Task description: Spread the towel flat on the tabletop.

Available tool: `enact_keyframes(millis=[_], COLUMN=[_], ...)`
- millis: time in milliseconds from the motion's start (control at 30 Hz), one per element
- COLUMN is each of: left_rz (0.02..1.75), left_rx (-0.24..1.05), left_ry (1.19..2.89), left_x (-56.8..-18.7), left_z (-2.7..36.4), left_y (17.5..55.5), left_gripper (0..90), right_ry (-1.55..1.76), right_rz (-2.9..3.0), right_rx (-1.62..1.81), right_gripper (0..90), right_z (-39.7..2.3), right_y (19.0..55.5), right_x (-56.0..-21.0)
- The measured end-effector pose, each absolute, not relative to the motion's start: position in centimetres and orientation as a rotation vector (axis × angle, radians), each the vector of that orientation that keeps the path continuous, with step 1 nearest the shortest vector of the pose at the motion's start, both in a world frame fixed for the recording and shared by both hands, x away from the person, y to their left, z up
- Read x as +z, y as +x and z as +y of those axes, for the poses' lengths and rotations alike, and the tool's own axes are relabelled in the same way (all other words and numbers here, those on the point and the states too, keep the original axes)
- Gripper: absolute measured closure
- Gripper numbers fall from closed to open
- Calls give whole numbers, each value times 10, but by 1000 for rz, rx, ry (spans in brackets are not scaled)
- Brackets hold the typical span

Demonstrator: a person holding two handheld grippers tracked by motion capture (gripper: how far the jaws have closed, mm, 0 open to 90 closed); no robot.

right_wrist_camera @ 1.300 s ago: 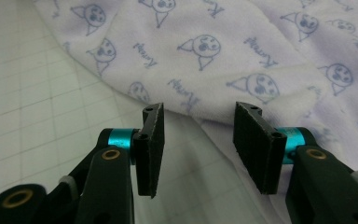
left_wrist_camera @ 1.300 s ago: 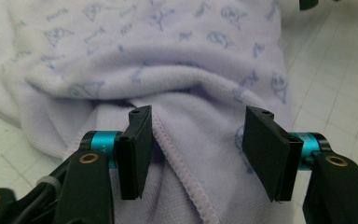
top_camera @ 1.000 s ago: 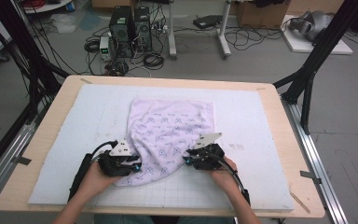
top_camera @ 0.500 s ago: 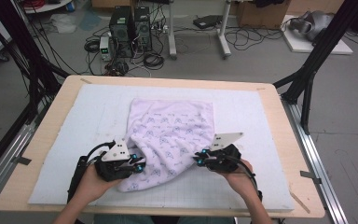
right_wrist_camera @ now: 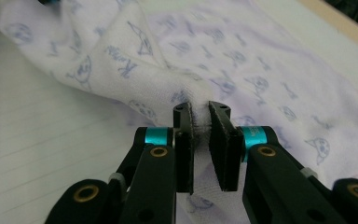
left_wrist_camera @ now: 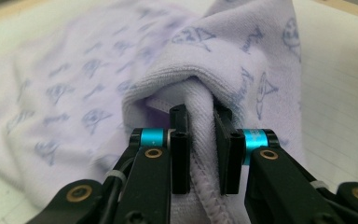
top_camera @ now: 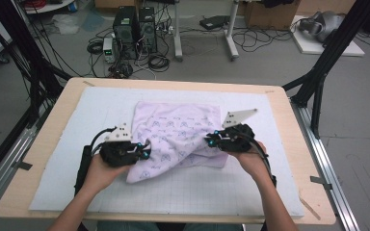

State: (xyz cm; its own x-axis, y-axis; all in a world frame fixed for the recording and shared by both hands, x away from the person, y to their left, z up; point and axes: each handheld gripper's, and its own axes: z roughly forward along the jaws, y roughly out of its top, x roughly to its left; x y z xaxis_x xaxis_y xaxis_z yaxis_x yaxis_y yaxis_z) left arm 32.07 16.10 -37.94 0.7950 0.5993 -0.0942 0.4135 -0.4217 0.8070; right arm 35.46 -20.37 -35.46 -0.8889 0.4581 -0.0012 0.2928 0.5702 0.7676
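Note:
A pale lilac towel (top_camera: 178,126) with small blue prints lies on the white mat, its near edge lifted. My left gripper (top_camera: 144,152) is at the towel's near left corner. Its jaws have just been closing, and in the left gripper view (left_wrist_camera: 200,116) they pinch a folded, stitched hem of the towel (left_wrist_camera: 74,84). My right gripper (top_camera: 211,139) is at the near right edge. Its jaws have just been closing too, and in the right gripper view (right_wrist_camera: 200,112) a bunch of the towel (right_wrist_camera: 242,60) is squeezed between its pads (right_wrist_camera: 182,140).
A white gridded mat (top_camera: 173,192) covers most of the wooden table (top_camera: 33,159). Black frame posts (top_camera: 327,53) stand at the far corners. Computer towers (top_camera: 135,29) and cables sit on the floor beyond the table. A metal rail (top_camera: 327,168) runs along the right side.
Both grippers have risen with the towel's near edge pinched in them. The right one has also moved to the right and farther up the table, and the towel's front is pulled off the mat.

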Motion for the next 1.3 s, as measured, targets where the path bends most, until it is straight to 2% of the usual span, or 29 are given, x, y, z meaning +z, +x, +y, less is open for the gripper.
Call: enact_keyframes(millis=[67,133,267,367,500,700,867,933,1033,1100,1167,1233,1300], left_rz=[821,868,972,980,968,891,814,784,755,764,774,771,780], left_rx=[218,241,208,223,259,310,283,210,186,179,190,234,250], left_ry=[2061,2085,2074,2061,2033,2015,2075,2094,2146,2167,2181,2200,2190], left_x=[-390,-400,-419,-419,-406,-386,-395,-405,-417,-424,-429,-430,-429], left_z=[164,166,171,173,183,200,202,201,199,197,195,193,195], left_y=[338,352,373,375,365,338,316,311,308,309,312,314,315], left_gripper=[779,777,765,714,591,490,433,416,399,400,431,585,695], right_ry=[698,749,830,847,809,666,552,518,516,524,539,555,553], right_rz=[2638,2659,2685,2684,2634,2571,2662,2681,2718,2741,2739,2725,2718], right_rx=[1179,1133,1076,1054,1095,1248,1210,1202,1134,1093,1094,1110,1134], right_gripper=[805,803,783,704,628,607,566,560,536,540,601,676,759], right_z=[-196,-190,-179,-176,-180,-186,-171,-163,-153,-148,-146,-147,-150], right_y=[375,391,410,412,400,356,329,325,326,330,333,336,338], right_x=[-371,-387,-411,-416,-402,-380,-395,-403,-416,-424,-431,-435,-435])
